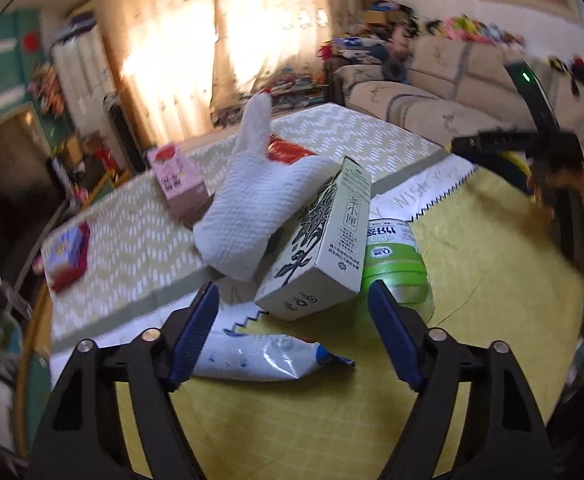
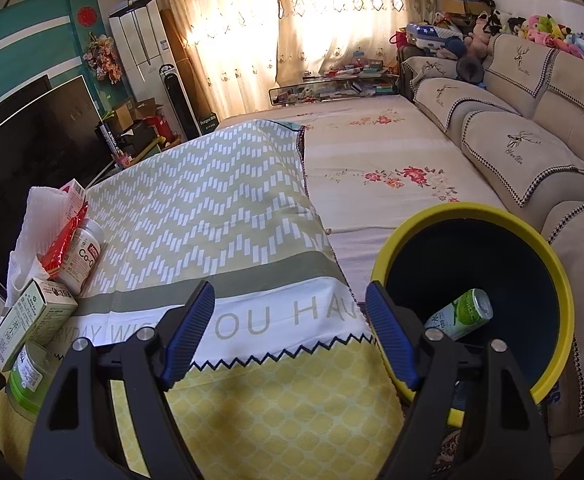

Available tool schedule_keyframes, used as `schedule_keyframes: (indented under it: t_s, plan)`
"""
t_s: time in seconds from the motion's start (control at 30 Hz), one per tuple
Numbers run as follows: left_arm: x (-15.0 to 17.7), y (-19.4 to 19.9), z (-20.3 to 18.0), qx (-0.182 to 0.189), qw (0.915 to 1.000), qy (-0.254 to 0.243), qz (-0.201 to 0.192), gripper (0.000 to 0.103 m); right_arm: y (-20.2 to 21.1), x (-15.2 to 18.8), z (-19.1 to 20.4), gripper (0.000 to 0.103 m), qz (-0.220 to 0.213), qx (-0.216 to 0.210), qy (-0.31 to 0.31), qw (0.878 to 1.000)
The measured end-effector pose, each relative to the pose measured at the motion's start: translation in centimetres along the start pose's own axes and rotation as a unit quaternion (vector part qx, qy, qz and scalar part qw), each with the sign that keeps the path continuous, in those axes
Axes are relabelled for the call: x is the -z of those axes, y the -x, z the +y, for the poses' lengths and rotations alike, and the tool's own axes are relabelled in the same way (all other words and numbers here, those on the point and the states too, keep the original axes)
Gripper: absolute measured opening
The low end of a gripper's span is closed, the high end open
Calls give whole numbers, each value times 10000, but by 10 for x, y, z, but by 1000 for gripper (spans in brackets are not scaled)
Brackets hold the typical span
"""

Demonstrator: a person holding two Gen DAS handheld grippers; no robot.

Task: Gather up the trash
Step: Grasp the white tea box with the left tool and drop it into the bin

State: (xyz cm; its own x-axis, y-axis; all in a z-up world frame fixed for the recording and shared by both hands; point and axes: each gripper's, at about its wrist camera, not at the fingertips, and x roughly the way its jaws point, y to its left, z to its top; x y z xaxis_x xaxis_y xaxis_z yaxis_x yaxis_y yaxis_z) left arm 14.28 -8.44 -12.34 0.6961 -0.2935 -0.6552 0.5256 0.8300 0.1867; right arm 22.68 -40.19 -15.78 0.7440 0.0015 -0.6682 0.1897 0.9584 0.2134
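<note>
Left wrist view, left to right: pink carton stood apart on the chevron cloth; a white foam sleeve leaned on the green-and-white tea box, which lay tilted against a green-labelled jar; a crumpled white-and-blue wrapper lay flat nearest the camera. Trash sat clustered at the table's near corner, probably gathered for easy reach. Left gripper pointed downward at the pile, jaws fairly wide, nothing between the pads; the tea box and wrapper sat just ahead of the gap, so 1 of these 2 looked like the next pick. Right wrist view: the same pile sat at far left, the cloth bare in the middle, and the yellow-rimmed bin stood beside the table at right, already holding 1 green can. Right gripper hung tilted down over the table edge, jaws wide and empty, right finger close to the bin rim.
</note>
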Motion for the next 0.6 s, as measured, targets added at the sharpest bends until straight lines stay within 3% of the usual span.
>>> schedule_keyframes:
  t_s: [0.33,0.6]
  plan:
    - [8,-15,-8,219,9907,-1316,277,66,-4,-1,3,74,43,11,25,10000]
    - [-3,-30,-19,-10,9857,-1680,117,58,-4,-1,4,74,37,5,44,10000]
